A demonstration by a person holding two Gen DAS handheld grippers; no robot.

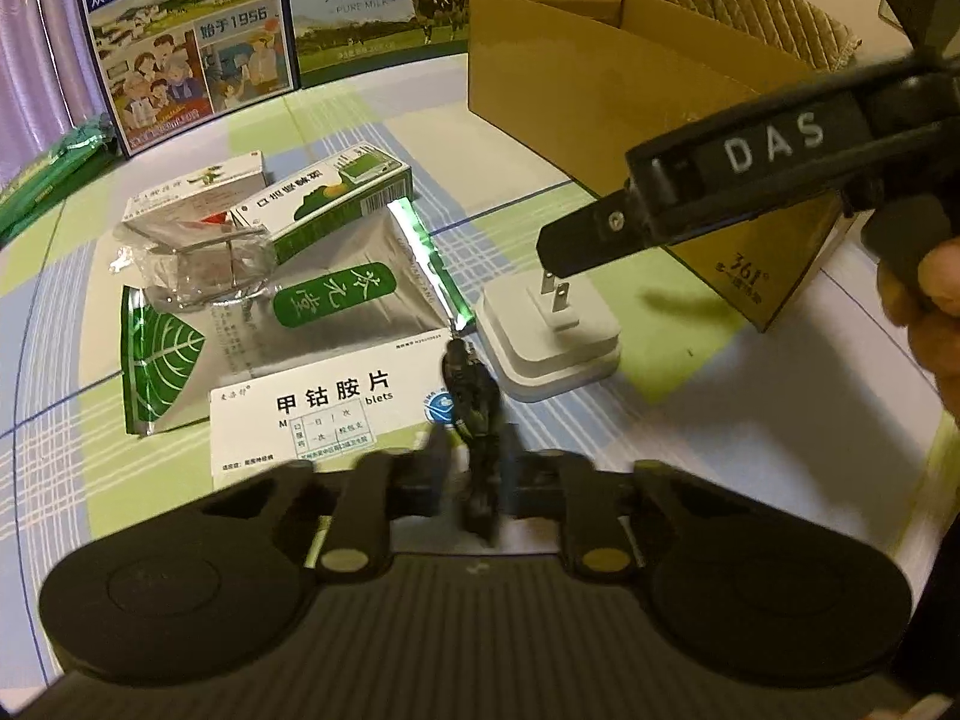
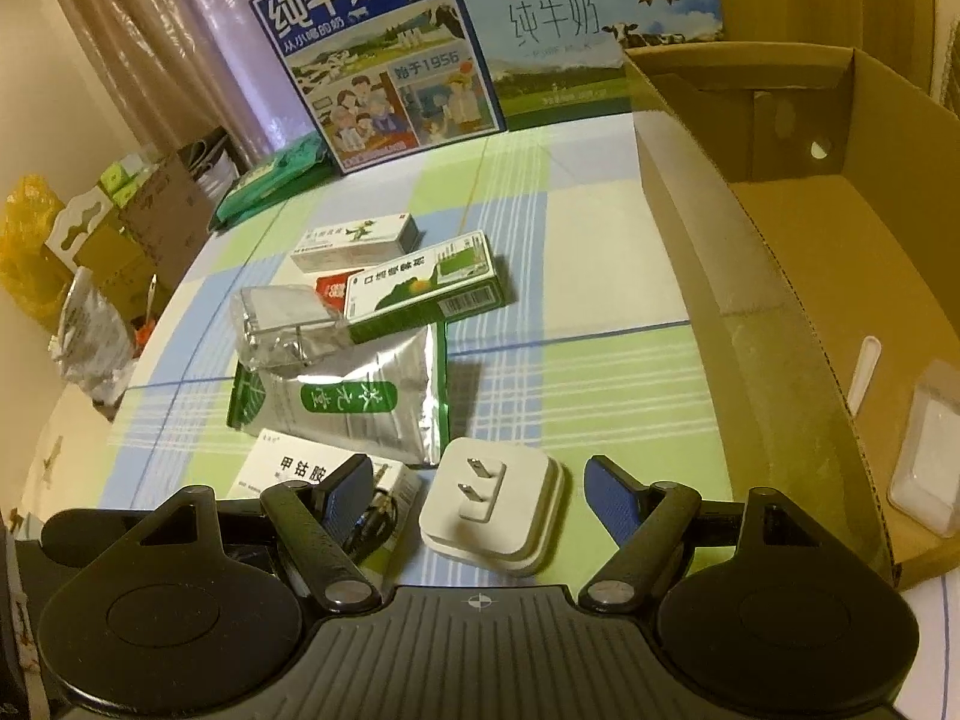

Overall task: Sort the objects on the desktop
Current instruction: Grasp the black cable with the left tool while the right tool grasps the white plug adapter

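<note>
Pinched between the pressed-together jaws of the left gripper (image 1: 477, 468) is a small dark object (image 1: 474, 414), blurred, possibly a coiled cable or plug; it stands up just above the white tablet box (image 1: 324, 414). The right gripper (image 2: 480, 489) has its jaws spread wide, blue pads (image 2: 606, 495) either side of the white charger (image 2: 495, 507), which lies flat on the worktop (image 2: 600, 372) with its two prongs (image 2: 480, 480) pointing up. Neither pad touches it yet.

To take the charger well, I judge the right gripper should come lower so the pads meet the body's flat sides rather than the prongs, then close squarely; a grip high on the rounded edge could slip. The silver-green pouch (image 2: 360, 402) lies just beside the charger's far edge, so the left pad needs care not to catch it.

Farther out, a green carton (image 2: 426, 294), a white carton (image 2: 354, 240) and a crumpled clear wrapper (image 2: 282, 324) lie in a loose heap. The open cardboard box (image 2: 780, 252) stands to the right, the likely place to drop things, with a white packet (image 2: 924, 456) already in it.
</note>
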